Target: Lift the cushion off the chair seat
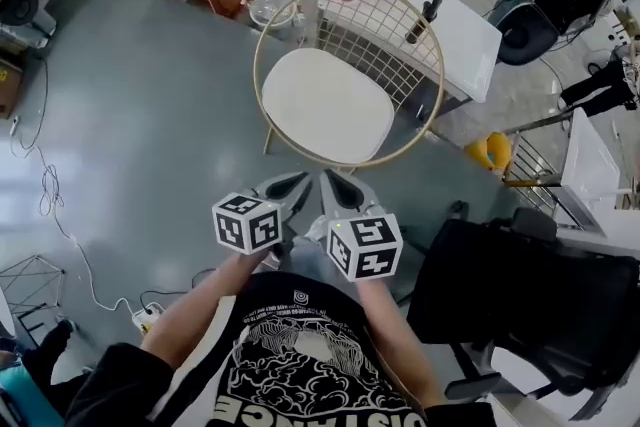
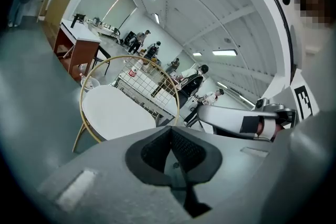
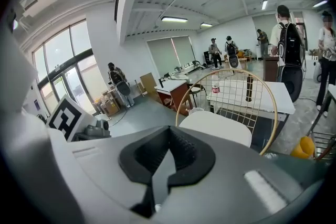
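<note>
Left gripper point(image 1: 299, 180), right gripper point(image 1: 330, 181) shut (empty); cushion point(image 1: 328, 103) flat, long axis crosswise.

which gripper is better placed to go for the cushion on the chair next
Right, narrowly. Both grippers hang shut, side by side, short of the chair. In its own view the right gripper has the cushion straight beyond its fingers; the left gripper has it off to the side.

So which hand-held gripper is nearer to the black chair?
Right. The right hand-held gripper is left of the black chair in the head view; the left hand-held gripper lies further left, beyond it.
</note>
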